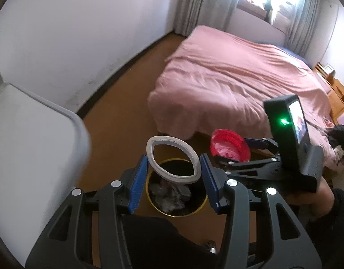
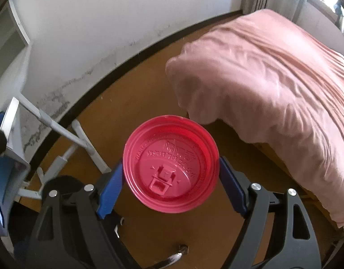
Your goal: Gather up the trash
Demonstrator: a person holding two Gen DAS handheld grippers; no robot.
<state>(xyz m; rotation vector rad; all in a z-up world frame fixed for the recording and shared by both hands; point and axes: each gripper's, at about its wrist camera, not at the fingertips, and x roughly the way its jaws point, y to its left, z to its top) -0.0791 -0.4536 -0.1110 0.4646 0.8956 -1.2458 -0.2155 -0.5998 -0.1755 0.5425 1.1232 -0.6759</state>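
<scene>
The left tongs (image 1: 174,170) pinched a white tape ring (image 1: 172,160) between their blue pads (image 1: 139,185), the ring squeezed into an oval and hanging right above the mouth of a round bin (image 1: 154,204) with a yellow rim. The bin stood on the brown floor (image 1: 118,116), and crumpled grey and white scraps (image 1: 169,194) lay inside it. Just to the right of the ring, the right tongs (image 2: 170,171) gripped a red cup lid (image 2: 170,164) by its opposite edges, jaws spread wide to span it, the underside with its raised lettering facing the wrist camera. Seen from the left wrist, that lid was beside the bin's rim rather than above the opening. The bed (image 1: 234,80), draped in a pink cover whose hem fell close to the floor, stood near the bin on its far right side, its corner just behind the lid. A strip of open floor ran between the bed and the white wall (image 1: 66,35) with its dark baseboard, back toward grey curtains (image 1: 190,2) under a bright window. On the left a pale grey rounded edge (image 1: 48,116) of furniture came close to the tongs; what it was I could not tell. From the right wrist, white metal legs (image 2: 82,139) stood on the floor near the wall.
</scene>
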